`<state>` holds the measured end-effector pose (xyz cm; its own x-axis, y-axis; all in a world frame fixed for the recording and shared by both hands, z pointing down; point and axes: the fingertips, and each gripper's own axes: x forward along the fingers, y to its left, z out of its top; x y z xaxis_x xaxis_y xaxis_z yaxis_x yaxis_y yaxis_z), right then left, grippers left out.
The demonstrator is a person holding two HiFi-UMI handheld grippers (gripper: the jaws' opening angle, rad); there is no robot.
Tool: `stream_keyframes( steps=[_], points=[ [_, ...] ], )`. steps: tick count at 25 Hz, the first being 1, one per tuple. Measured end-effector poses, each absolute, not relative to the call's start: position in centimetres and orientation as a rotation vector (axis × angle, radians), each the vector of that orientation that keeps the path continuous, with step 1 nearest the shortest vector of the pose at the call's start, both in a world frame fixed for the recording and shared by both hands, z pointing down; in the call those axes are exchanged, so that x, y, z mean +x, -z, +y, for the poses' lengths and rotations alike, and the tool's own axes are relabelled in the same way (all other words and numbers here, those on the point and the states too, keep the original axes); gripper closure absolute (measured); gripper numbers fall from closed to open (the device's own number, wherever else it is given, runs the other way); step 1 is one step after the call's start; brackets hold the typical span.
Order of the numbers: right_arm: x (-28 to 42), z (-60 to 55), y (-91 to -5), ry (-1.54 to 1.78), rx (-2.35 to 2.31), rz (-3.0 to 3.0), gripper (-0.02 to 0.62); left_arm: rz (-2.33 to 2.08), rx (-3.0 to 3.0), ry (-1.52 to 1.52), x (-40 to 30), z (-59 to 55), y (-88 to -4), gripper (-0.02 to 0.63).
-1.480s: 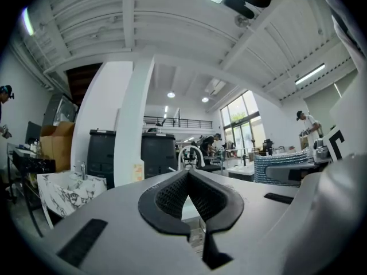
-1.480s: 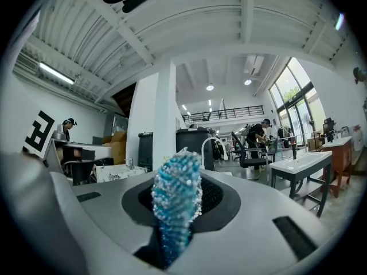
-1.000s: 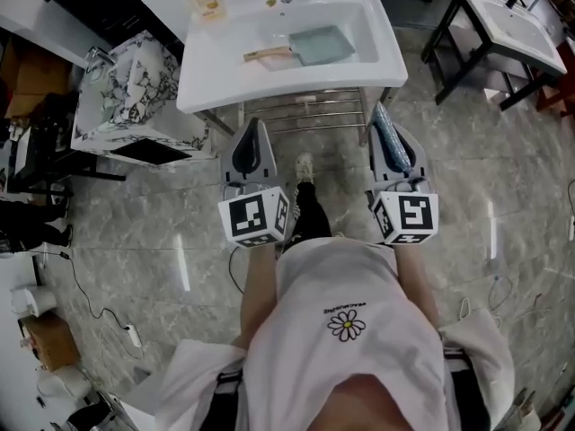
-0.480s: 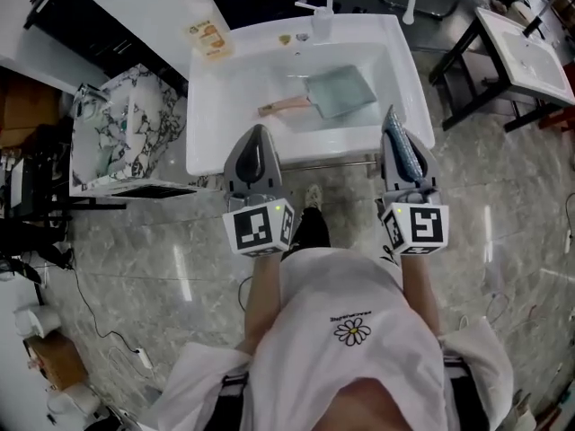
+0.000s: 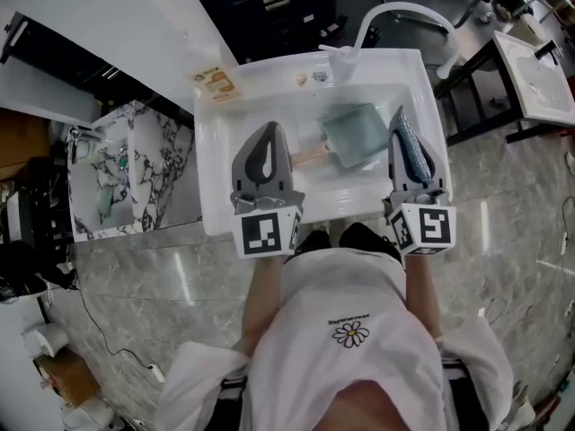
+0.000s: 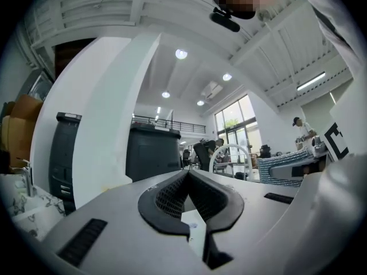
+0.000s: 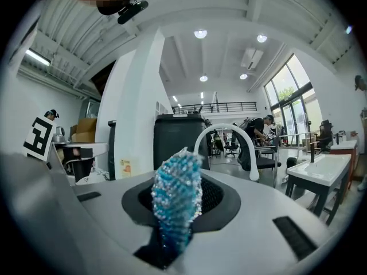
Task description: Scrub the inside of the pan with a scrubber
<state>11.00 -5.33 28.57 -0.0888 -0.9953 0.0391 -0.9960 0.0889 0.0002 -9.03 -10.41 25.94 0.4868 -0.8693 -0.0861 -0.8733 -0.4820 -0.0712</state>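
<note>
The white sink [image 5: 212, 173] holds a pale green pan [image 5: 357, 133] with a wooden handle, lying mid-basin. The left tongs [image 5: 267, 133] hover over the sink's left half, pressed together and empty. The right tongs [image 5: 403, 126], above its right side beside the pan, pinch a blue scrubber [image 7: 175, 202]

Sink [image 5: 212, 178]: glossy white, smooth. Pan [image 5: 355, 135]: matt pale green; handle [image 5: 308, 158] wood-look. Scrubber [image 7: 176, 202]: glittery blue knit, rough. Floor [image 5: 162, 277]: polished marbled stone.
</note>
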Motion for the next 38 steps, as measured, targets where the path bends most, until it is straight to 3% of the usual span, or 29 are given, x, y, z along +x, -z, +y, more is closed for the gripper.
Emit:
stream_keyframes(
  steps=[21, 23, 26, 29, 38],
  points=[
    [12.6, -11.4, -30.8, -0.139, 1.977, -2.365, 0.522, 1.584, -2.693, 0.073, -6.6, -16.4, -29.3, 0.588],
    [12.7, -11.6, -31.0, -0.151, 1.970, -2.369, 0.522, 1.530, -2.724, 0.142, -6.1, -17.0, -29.9, 0.543],
    [12.9, -11.6, -31.2, -0.165, 1.966, -2.369, 0.522, 1.381, -2.765, 0.282, -4.9, -18.0, -31.3, 0.436],
    [13.2, -11.5, -31.5, -0.182, 1.968, -2.368, 0.522, 1.163, -2.858, 0.484, -3.4, -17.9, -34.3, 0.374],
    [14.2, -10.9, -33.0, -0.248, 1.964, -2.340, 0.522, 0.415, -2.852, 1.422, -1.8, -12.4, -49.4, 0.362]
  ],
)
